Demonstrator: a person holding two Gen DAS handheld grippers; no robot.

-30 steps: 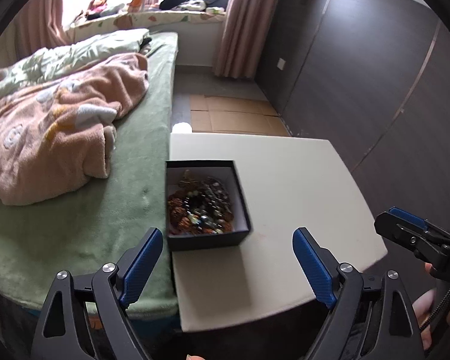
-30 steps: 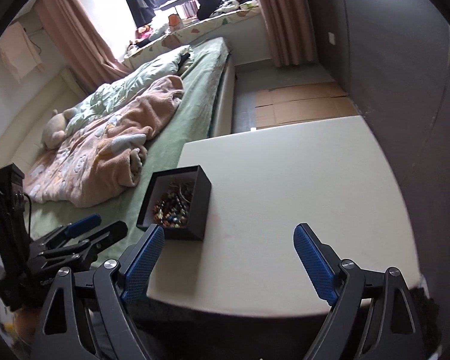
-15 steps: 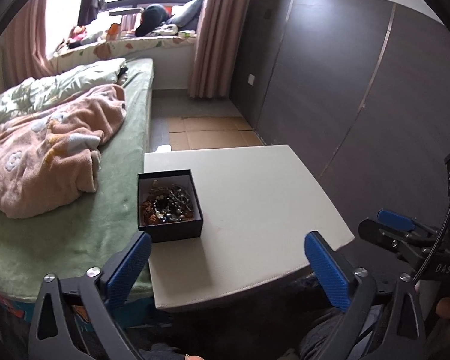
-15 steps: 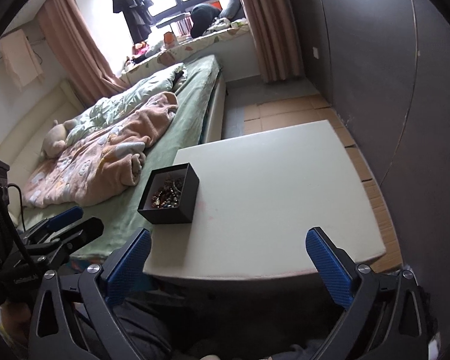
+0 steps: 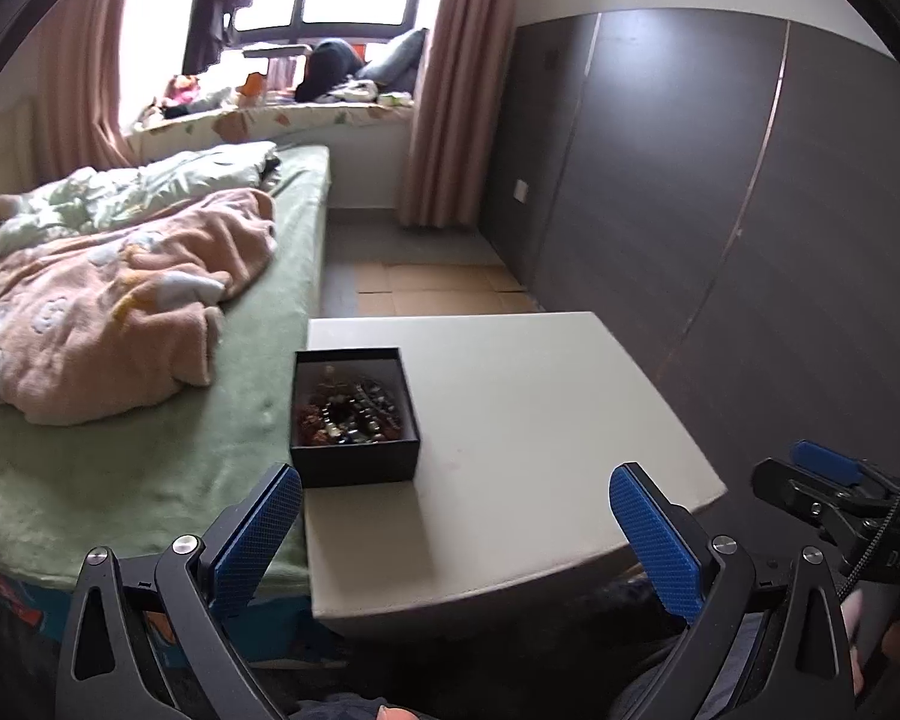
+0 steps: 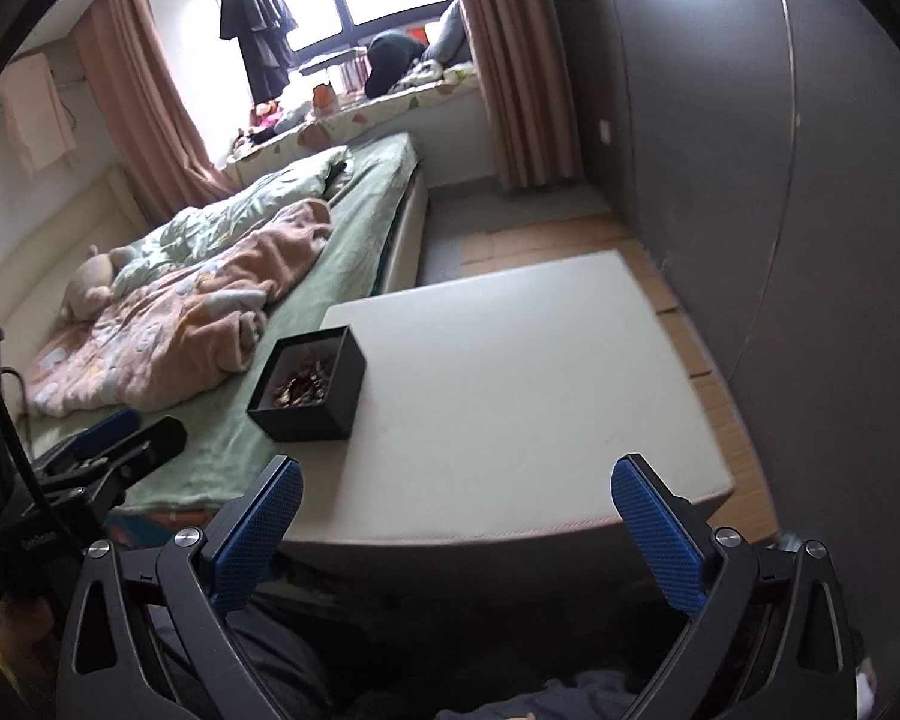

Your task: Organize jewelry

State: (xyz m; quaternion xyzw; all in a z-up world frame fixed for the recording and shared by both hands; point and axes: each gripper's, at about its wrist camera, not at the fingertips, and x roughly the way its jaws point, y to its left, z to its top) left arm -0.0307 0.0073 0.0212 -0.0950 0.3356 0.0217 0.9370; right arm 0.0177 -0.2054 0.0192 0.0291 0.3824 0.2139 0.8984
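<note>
Black box (image 5: 354, 414) of heaped jewelry (image 5: 347, 411) sits at the counter (image 5: 540, 420) edge nearest the bed (image 5: 150, 450), within reach; 2 hand-held grippers, left (image 5: 456, 534) and right (image 6: 457, 531), hover spread apart, empty.

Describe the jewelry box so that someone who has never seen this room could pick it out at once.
Find the bed with the green sheet and pink blanket; a low white table stands against its side. The box sits on the table's edge nearest the bed. It is small, square, black and lidless, filled with a tangle of beaded jewelry, and it is the only thing on the table.
</note>
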